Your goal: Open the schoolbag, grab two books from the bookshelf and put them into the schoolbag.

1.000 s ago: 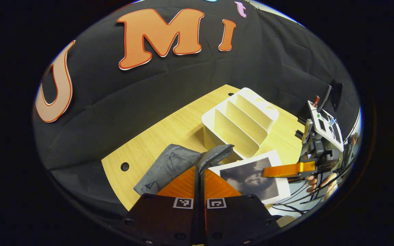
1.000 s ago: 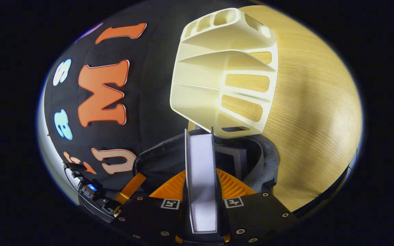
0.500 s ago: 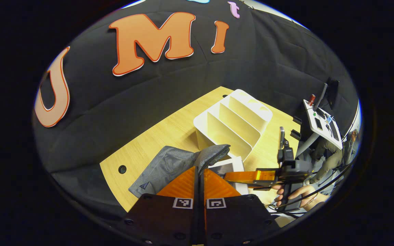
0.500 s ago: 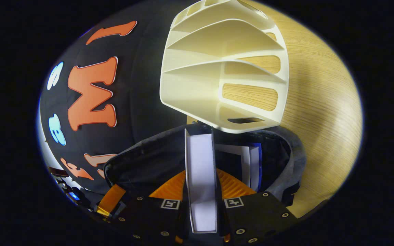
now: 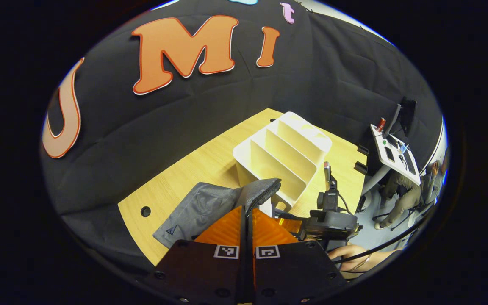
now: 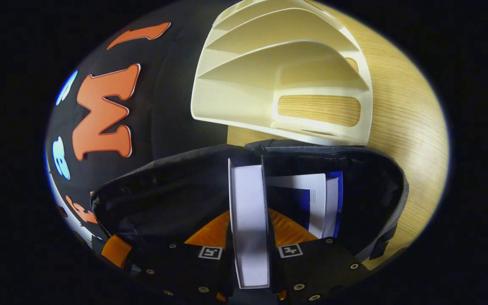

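What changed: your right gripper (image 6: 249,220) has sunk the book (image 6: 248,212) into the open schoolbag (image 6: 379,195), first book (image 6: 318,199) already beside it.
Right claw: clamped on the book.
Left claw: left gripper (image 5: 247,220) pinching the bag's rim.
Bag: by the bookshelf (image 5: 284,154), near the table's (image 5: 184,178) front edge.
Meaning: you're nearly done, I'd say just release.

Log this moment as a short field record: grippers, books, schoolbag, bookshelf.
left gripper: shut on the schoolbag's rim, holding the mouth open
right gripper: shut on a book, edge-on between its fingers, partway down in the bag's mouth
schoolbag: grey, open, on the table
other book: already inside the bag, upright
bookshelf: white, slots bare, just behind the bag
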